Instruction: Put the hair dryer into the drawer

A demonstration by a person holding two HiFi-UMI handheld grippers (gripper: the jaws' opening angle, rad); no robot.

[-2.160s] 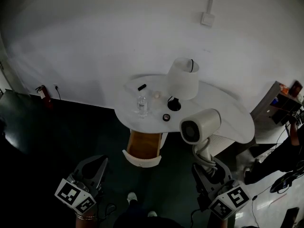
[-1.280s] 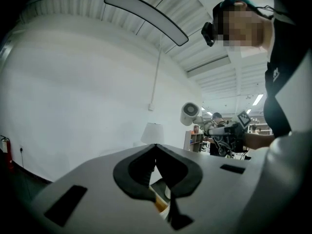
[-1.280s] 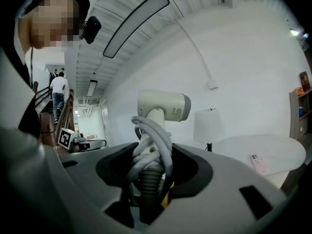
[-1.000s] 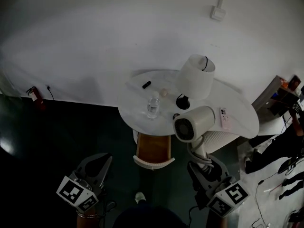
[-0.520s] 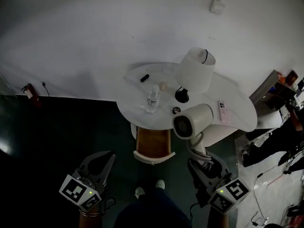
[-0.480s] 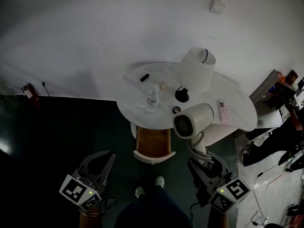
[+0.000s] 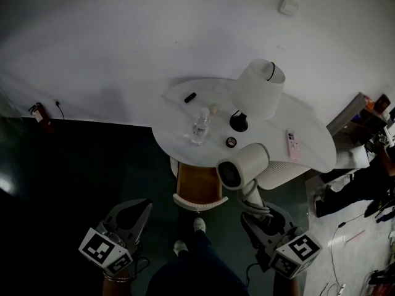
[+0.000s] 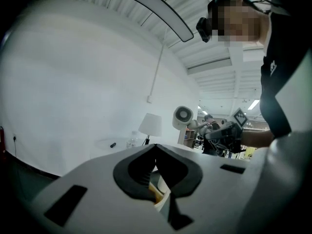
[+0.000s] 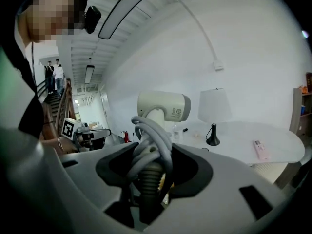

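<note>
Drawer (image 7: pixel 198 203) stands open, hair dryer (image 7: pixel 244 164) clamped in right hand-held gripper (image 7: pixel 261 220)

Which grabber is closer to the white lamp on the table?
Right. In the head view, the right gripper, holding the hair dryer, is almost straight below the lamp. The left gripper is empty and sits farther off, to the lamp's lower left, beyond the open drawer.

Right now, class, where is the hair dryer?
In the head view, the hair dryer sits in the right gripper, just right of the open drawer.
</note>
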